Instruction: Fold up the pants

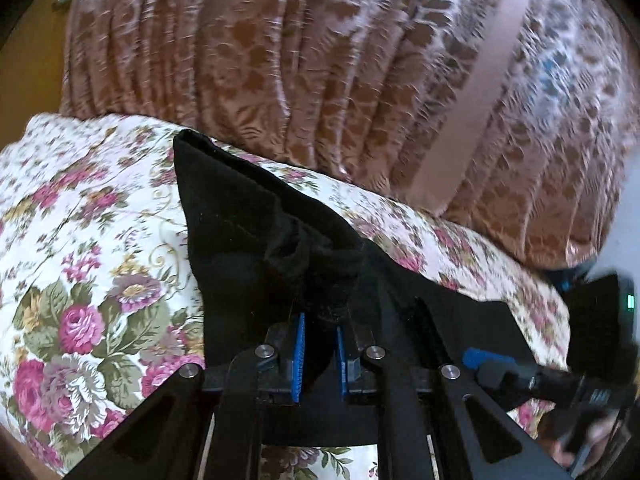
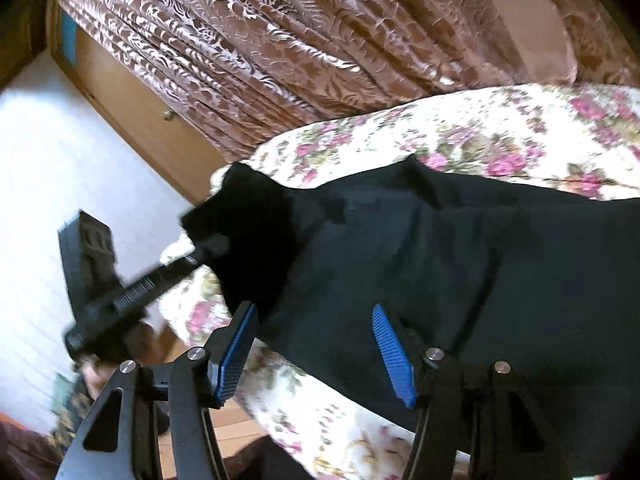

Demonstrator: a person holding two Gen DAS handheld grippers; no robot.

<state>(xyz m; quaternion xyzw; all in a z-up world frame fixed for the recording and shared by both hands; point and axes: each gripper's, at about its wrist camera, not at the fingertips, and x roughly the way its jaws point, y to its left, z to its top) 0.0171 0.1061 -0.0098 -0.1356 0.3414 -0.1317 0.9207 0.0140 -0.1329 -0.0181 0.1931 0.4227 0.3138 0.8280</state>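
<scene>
— While my left claw (image 1: 320,344) is clenched on a bunched handful of the black pants (image 1: 256,232), which step would you say I am in?

— The fold itself, as I judge it. Your left claw has an end of the cloth gathered between its blue pads (image 1: 301,356), lifted a little off the floral bedspread (image 1: 80,240), and the rest of the garment trails away flat across the bed.

— And my right claw (image 2: 316,350)?

— Released: its jaws stand wide, one pad beside the edge of the cloth and the other over it, gripping nothing. The pants (image 2: 440,260) lie right under it.

— So what does the next move ask of me?

— Probably that the right claw close on the near hem, level with the left, so both ends travel together and the fold lands square. Carrying with one claw alone would likely drag the cloth askew.

— How much room do I have?

— To the left the bedspread runs bare. Far side, the brown patterned curtain (image 1: 320,60) hangs close against the bed edge. From the right wrist view the near bed edge drops off just below the cloth, with wooden floor (image 2: 232,428) beneath, so keep the carry inward.
</scene>
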